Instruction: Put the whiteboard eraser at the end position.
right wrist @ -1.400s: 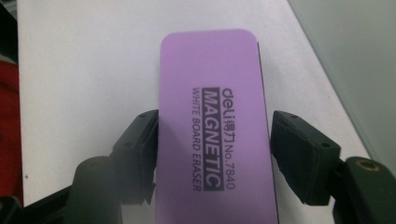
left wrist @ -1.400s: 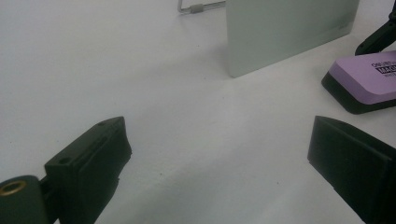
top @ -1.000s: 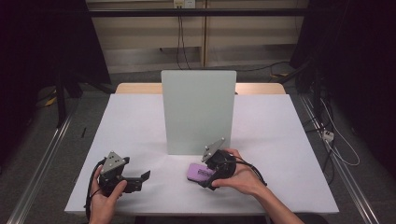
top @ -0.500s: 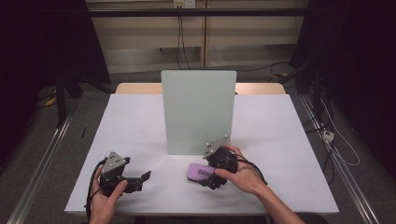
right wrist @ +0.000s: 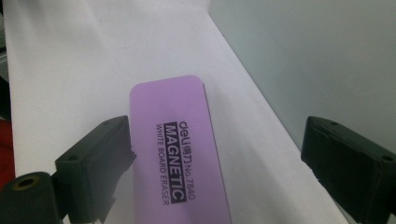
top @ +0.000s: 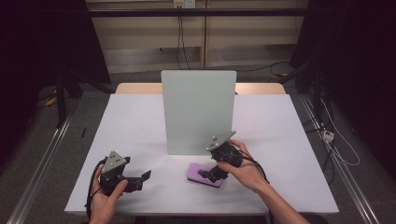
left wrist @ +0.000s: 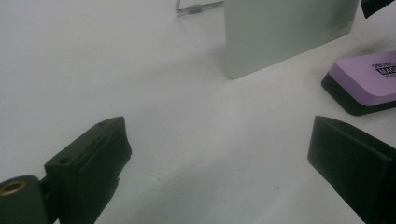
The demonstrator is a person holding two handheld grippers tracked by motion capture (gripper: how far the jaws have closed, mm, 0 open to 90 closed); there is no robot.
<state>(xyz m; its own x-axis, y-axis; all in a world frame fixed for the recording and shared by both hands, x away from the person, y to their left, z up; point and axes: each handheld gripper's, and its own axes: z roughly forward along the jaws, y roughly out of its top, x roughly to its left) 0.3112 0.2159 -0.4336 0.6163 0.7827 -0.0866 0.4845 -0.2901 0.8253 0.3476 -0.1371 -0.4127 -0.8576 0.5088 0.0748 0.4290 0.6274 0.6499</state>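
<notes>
Right gripper (top: 208, 173) over a purple whiteboard eraser (top: 204, 174) on the white bench (top: 140, 121)
Its jaws are spread, straddling the eraser; the left gripper (top: 140, 179) also gapes wide, holding nothing.

A pale green board (top: 198, 112) stands upright on the white table (top: 135, 126); a purple whiteboard eraser (top: 205, 174) lies flat just before it.

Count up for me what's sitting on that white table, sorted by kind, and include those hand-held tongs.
Purple rectangular whiteboard eraser with a black base: 1
Pale green upright flat board: 1
Black hand-held tongs: 2, left tongs and right tongs, both open
Total: 4
</notes>
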